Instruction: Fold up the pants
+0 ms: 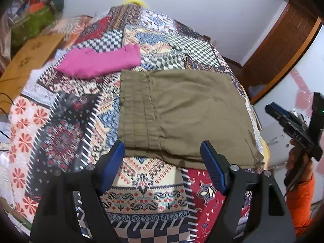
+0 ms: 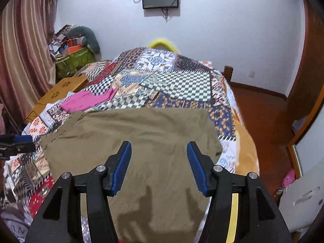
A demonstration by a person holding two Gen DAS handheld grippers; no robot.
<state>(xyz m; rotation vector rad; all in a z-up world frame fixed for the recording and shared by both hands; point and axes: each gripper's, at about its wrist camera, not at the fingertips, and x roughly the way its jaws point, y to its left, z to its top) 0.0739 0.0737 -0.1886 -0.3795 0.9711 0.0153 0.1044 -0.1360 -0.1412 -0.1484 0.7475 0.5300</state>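
Observation:
Olive-brown pants [image 1: 182, 113] lie folded flat on a patchwork bedspread [image 1: 66, 133], waistband to the left in the left wrist view. My left gripper [image 1: 163, 149] is open and empty, just above the pants' near edge. My right gripper [image 2: 159, 151] is open and empty, hovering over the pants [image 2: 141, 141], its shadow falling on the cloth. In the left wrist view the right gripper [image 1: 293, 121] shows at the far right, held off the bed's edge. The left gripper's tip [image 2: 16, 141] shows at the left edge of the right wrist view.
A folded pink garment [image 1: 99, 60] lies on the bed beyond the pants, also in the right wrist view [image 2: 89, 99]. A wooden lap table [image 2: 58, 93] and a pile of bags [image 2: 75, 50] stand left. A wooden floor [image 2: 263, 117] lies right of the bed.

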